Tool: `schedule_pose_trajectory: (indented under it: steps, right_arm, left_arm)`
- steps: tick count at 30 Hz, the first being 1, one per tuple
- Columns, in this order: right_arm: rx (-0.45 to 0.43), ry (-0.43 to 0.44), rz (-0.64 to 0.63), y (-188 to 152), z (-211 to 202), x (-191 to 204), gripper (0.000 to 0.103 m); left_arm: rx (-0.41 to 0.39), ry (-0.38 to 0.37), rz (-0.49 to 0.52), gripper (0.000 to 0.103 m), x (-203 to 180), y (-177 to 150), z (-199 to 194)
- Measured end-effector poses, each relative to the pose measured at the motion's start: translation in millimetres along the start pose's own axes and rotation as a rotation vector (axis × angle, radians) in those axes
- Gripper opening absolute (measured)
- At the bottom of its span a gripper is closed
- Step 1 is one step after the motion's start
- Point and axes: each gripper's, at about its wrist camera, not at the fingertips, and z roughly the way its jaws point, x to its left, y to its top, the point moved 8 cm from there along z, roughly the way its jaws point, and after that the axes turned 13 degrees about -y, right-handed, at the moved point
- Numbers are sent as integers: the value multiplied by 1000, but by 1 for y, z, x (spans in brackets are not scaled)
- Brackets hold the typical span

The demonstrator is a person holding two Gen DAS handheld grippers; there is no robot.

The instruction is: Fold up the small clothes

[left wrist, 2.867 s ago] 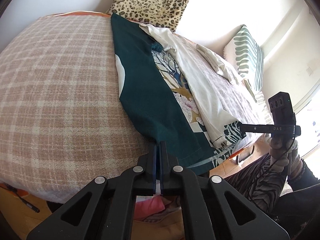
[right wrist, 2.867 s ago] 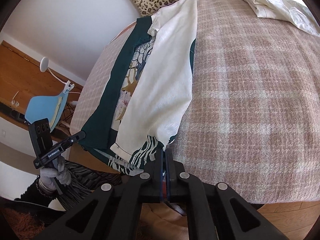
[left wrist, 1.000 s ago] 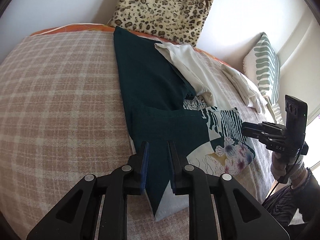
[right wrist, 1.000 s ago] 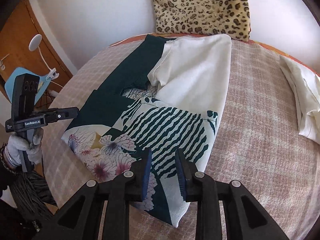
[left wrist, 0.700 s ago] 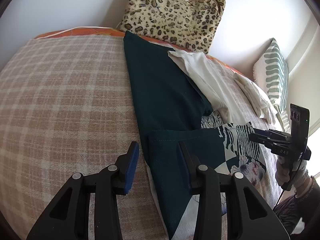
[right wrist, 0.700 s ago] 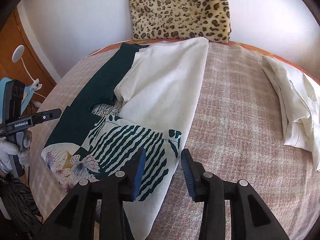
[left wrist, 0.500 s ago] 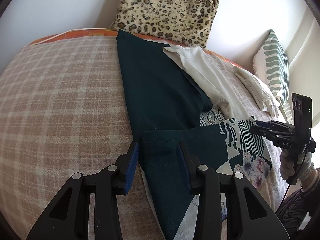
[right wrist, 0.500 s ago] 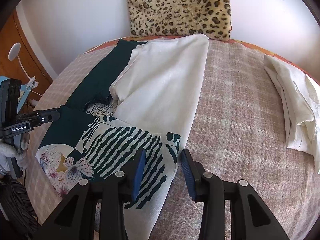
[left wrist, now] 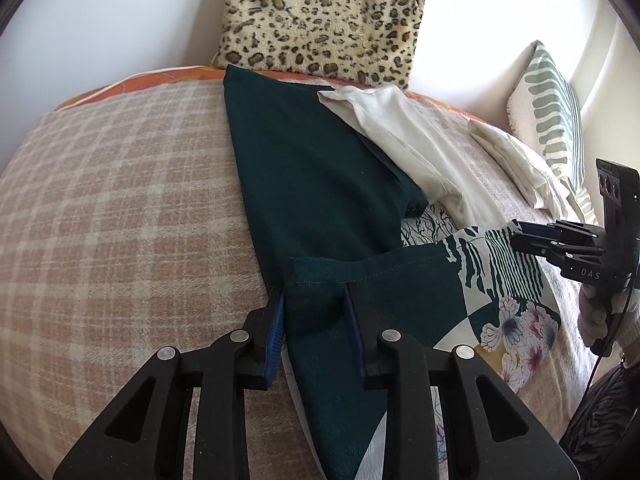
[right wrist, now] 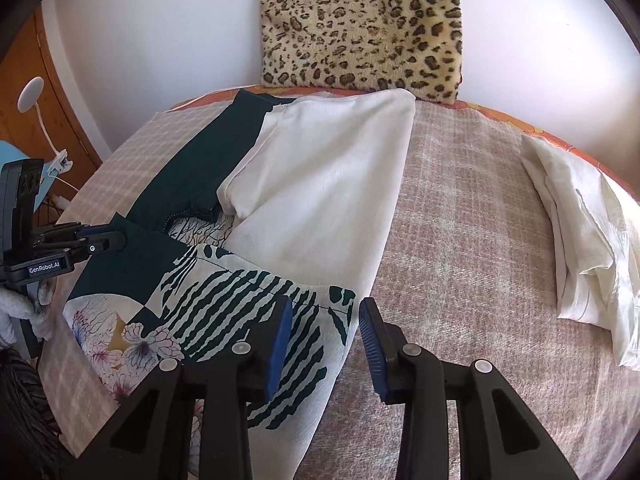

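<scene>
Nearest, the left tool point(left wrist: 314, 304) straddles the dark green folded-over hem of the garment point(left wrist: 320, 184), and the right tool point(right wrist: 324, 320) its striped corner. Both tools' jaws have just been closing but stand released, pads clear of the cloth. The garment lies along the plaid bed point(left wrist: 120, 208), a cream folded cloth point(right wrist: 584, 240) well apart, a leopard cushion point(right wrist: 360, 28) farthest.

Plaid bed point(right wrist: 460, 208), patterned garment point(right wrist: 320, 200), folded white cloth point(right wrist: 584, 240)
</scene>
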Motion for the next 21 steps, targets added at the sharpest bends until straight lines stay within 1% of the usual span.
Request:
schedule_pose_trajectory:
  steps: [3, 5, 6, 8, 10, 13, 15, 21]
  right_arm:
    - [24, 12, -3, -4, 5, 3, 22]
    - [28, 8, -13, -4, 6, 4, 12]
    - [24, 12, -14, -4, 5, 5, 8]
    - [13, 7, -12, -3, 4, 4, 3]
    - [1, 7, -11, -1, 1, 5, 1]
    - [-8, 13, -15, 1, -1, 8, 0]
    - [-12, 2, -27, 1, -1, 9, 0]
    - [-25, -5, -17, 2, -4, 6, 0]
  left_arm:
    - [0, 20, 20, 24, -1, 0, 0]
    - [-8, 33, 38, 18, -2, 0, -2]
    - [-13, 38, 47, 11, -2, 1, -3]
    - [-34, 32, 49, 6, -1, 3, -7]
    - [-39, 8, 41, 4, -1, 4, -8]
    - [-41, 26, 41, 4, 1, 5, -9]
    - [-39, 42, 39, 4, 4, 4, -9]
    - [-63, 55, 60, 4, 0, 5, -17]
